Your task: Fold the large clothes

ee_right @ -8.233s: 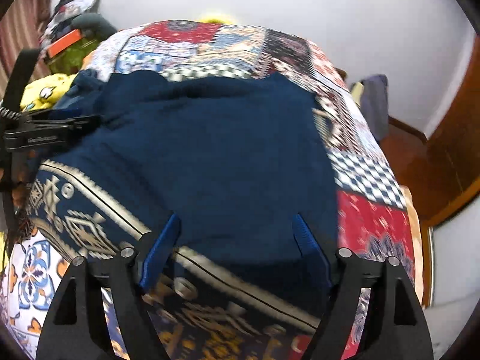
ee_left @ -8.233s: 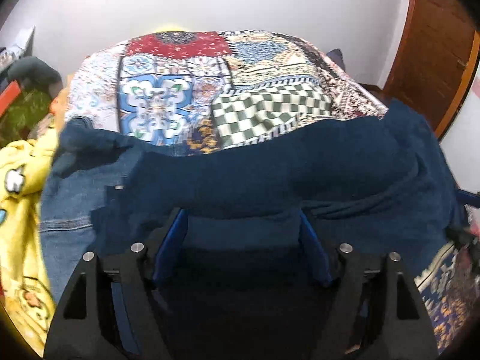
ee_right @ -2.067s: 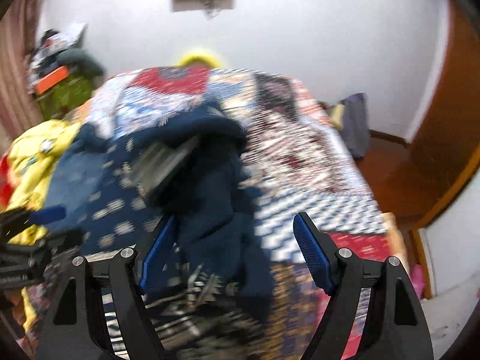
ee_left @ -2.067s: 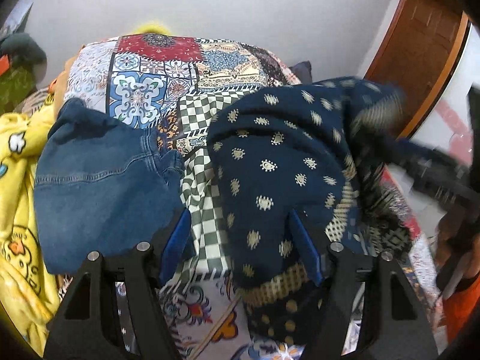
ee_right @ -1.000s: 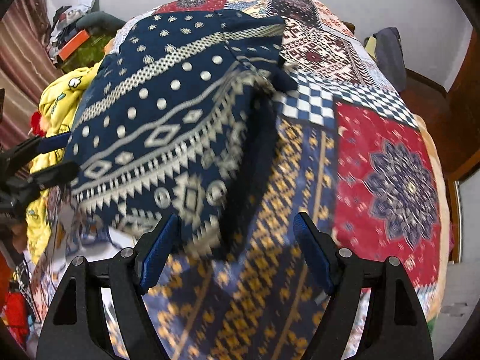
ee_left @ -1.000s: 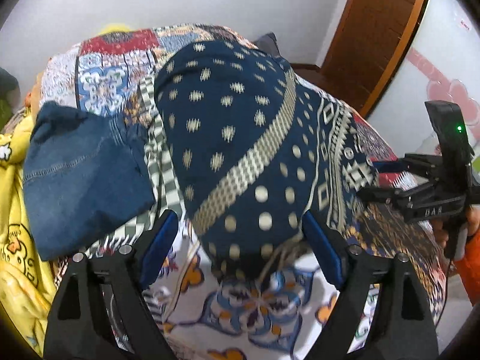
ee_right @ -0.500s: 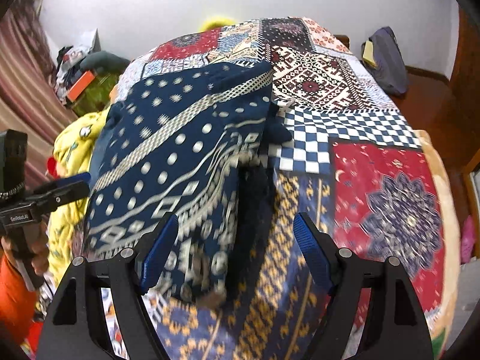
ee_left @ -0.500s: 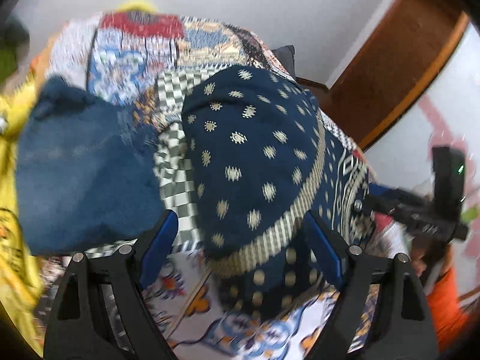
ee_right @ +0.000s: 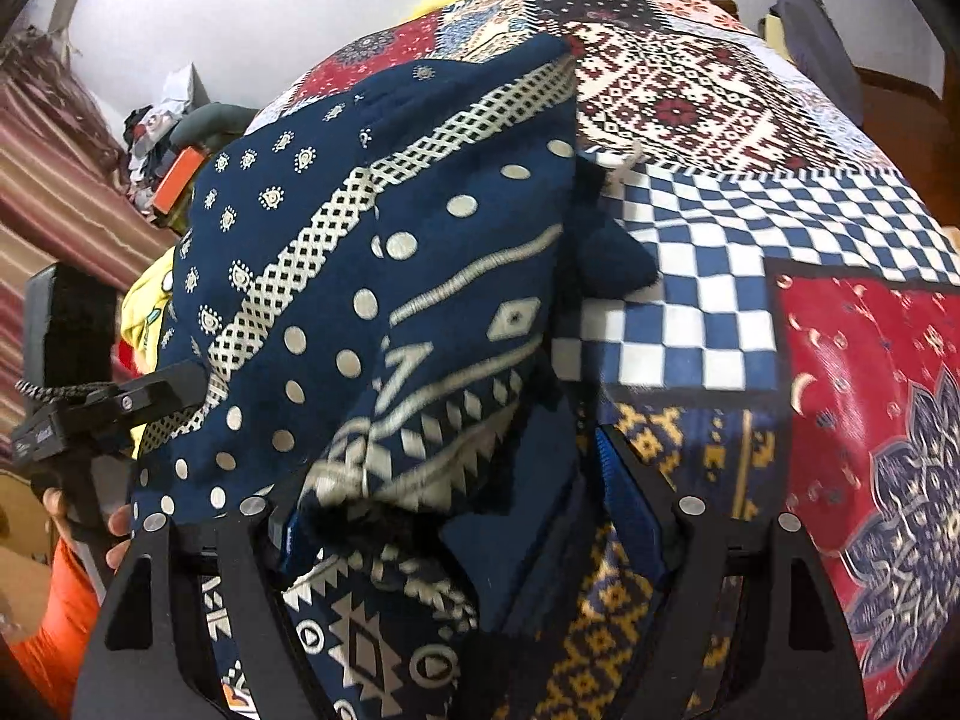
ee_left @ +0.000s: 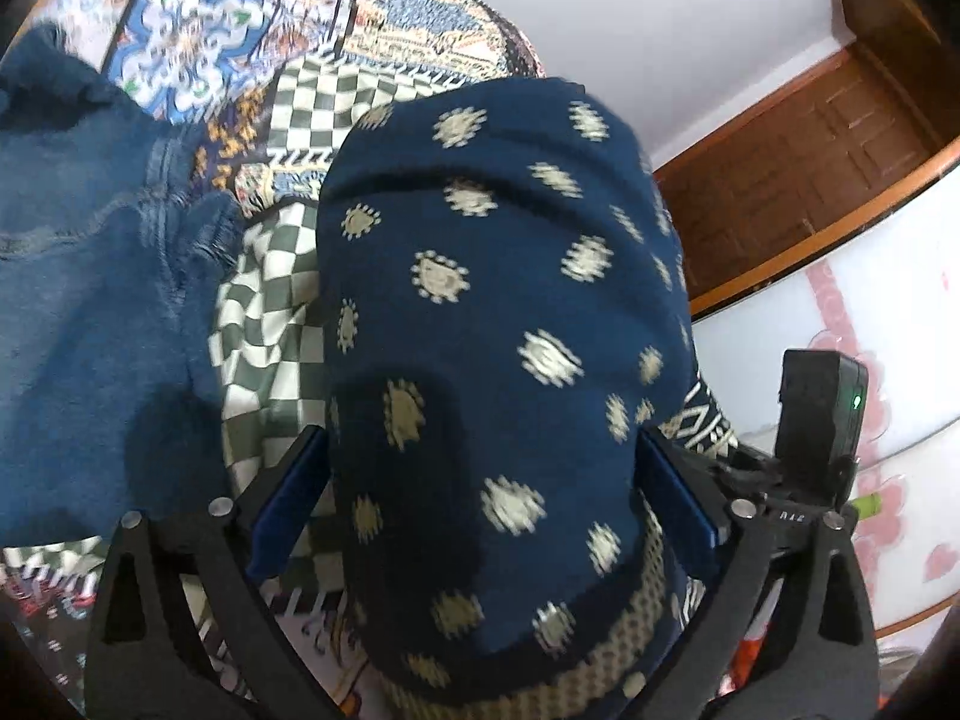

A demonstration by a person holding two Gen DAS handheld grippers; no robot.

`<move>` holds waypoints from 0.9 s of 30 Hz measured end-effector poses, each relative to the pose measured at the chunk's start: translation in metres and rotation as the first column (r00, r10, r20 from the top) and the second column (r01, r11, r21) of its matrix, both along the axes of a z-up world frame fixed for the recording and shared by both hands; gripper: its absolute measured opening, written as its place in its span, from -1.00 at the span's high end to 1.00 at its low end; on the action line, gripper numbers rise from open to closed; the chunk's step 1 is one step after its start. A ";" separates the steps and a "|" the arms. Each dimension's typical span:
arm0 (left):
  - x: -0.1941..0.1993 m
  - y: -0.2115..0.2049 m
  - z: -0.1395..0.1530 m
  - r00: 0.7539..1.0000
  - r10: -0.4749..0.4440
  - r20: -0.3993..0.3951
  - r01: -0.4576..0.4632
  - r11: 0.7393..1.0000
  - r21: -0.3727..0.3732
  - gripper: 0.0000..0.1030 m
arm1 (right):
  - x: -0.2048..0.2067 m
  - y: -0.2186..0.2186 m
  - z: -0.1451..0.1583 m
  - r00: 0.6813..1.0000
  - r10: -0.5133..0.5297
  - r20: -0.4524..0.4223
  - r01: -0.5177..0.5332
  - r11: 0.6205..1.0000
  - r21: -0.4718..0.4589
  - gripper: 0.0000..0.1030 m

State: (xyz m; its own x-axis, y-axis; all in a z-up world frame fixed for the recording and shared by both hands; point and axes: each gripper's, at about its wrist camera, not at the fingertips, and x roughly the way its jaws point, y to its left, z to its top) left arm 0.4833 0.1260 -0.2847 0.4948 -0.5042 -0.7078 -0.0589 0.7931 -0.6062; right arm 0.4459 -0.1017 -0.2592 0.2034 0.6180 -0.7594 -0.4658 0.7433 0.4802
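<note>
A navy cloth point(ee_left: 498, 300) with cream dots and bands lies folded in a thick heap on the patchwork bedcover point(ee_left: 288, 114). My left gripper point(ee_left: 480, 498) hangs low over its near end. Its jaws are opening, and the cloth fills the gap between the blue pads point(ee_left: 282, 510). My right gripper point(ee_right: 456, 516) is at the cloth's point(ee_right: 390, 276) other side. Its jaws are opening too, with a bunched fold between them and an edge lying over the left pad point(ee_right: 288, 534). A hand point(ee_right: 90, 516) holds the left gripper point(ee_right: 120, 402) at the left of the right wrist view.
Folded blue jeans point(ee_left: 90, 300) lie left of the cloth. A yellow garment point(ee_right: 144, 306) and clutter point(ee_right: 174, 120) sit past the bed's left side. Bare bedcover point(ee_right: 720, 276) spreads to the right. A wooden door point(ee_left: 810, 168) and a dark item point(ee_right: 816, 42) are beyond the bed.
Both grippers have come down closer to the navy cloth, which now fills the gap between each pair of jaws. The left view has rolled, and the left jaws stand wider.
</note>
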 end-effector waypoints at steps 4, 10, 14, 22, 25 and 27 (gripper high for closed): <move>0.009 0.003 -0.012 1.000 0.002 -0.010 -0.003 0.996 -0.086 -0.98 | 0.001 0.005 0.001 1.000 0.018 0.016 -0.018 1.000 0.008 -0.65; 0.005 -0.001 -0.004 1.000 -0.005 0.031 0.007 0.998 -0.058 -0.70 | -0.001 0.007 0.001 0.998 0.065 -0.023 -0.062 0.993 0.101 -0.06; -0.004 -0.005 0.011 0.997 -0.026 0.068 0.027 1.000 -0.015 -0.33 | -0.005 0.009 0.005 0.997 0.062 -0.043 -0.056 0.991 0.120 0.36; -0.030 -0.008 0.076 0.976 -0.063 0.209 0.052 0.997 0.060 -0.03 | -0.022 0.026 0.055 0.996 0.080 0.034 -0.084 0.984 0.156 0.64; -0.041 0.003 0.104 0.962 -0.059 0.265 0.039 0.996 0.082 -0.01 | -0.031 0.044 0.081 0.991 0.092 0.093 -0.106 0.982 0.154 0.64; -0.045 0.017 0.119 0.954 -0.046 0.297 0.020 0.996 0.088 -0.01 | -0.032 0.058 0.094 0.989 0.098 0.113 -0.116 0.979 0.165 0.64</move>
State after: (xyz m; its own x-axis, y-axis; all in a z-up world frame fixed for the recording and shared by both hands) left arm 0.4379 0.1428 -0.1662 0.6740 -0.4695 -0.5703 0.1417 0.8398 -0.5240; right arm 0.4135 -0.0433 -0.1657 0.2013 0.7590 -0.6192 -0.5920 0.5979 0.5405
